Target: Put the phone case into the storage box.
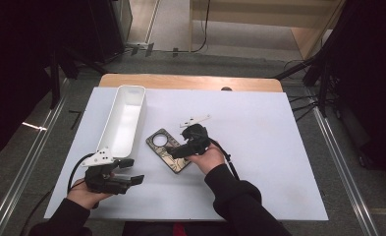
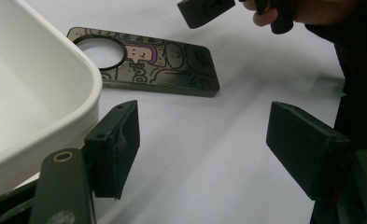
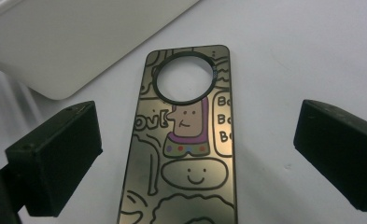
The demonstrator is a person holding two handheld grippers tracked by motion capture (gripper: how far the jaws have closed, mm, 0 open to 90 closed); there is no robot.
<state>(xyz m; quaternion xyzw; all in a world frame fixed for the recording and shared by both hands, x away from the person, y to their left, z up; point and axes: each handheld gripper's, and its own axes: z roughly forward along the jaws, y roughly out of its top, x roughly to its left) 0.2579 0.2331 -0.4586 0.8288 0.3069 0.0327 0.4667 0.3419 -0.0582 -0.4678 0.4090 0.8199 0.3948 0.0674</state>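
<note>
Across the middle of the high view: table [image 1: 259,147] under a white sheet, bare wood strip along its far edge.

Left of centre, a long white bin [image 1: 124,118] lies lengthwise from near to far, open side up, nothing visible inside. Its near rounded corner shows large in the left gripper view [image 2: 27,88].

Just right of the bin's near end, apart from it, a phone case [image 1: 168,150] lies flat on the sheet, angled, round camera hole at the far-left end. Dark metallic face with cartoon doodles: purple-hooded figure, smiley, speech bubbles. Seen lengthwise in the right gripper view [image 3: 186,144]; seen sideways in the left gripper view [image 2: 148,60].

Right gripper [image 1: 178,151], held in the right hand [image 1: 209,158], sits over the case's near-right end. Jaws spread wide, one on each side of the case, gripping nothing; contact with the case cannot be told.

Left gripper [image 1: 131,171], in the left hand [image 1: 85,192], near-left on the sheet, just near of the bin's near end. Jaws apart, nothing between them, pointing right toward the case.
</note>
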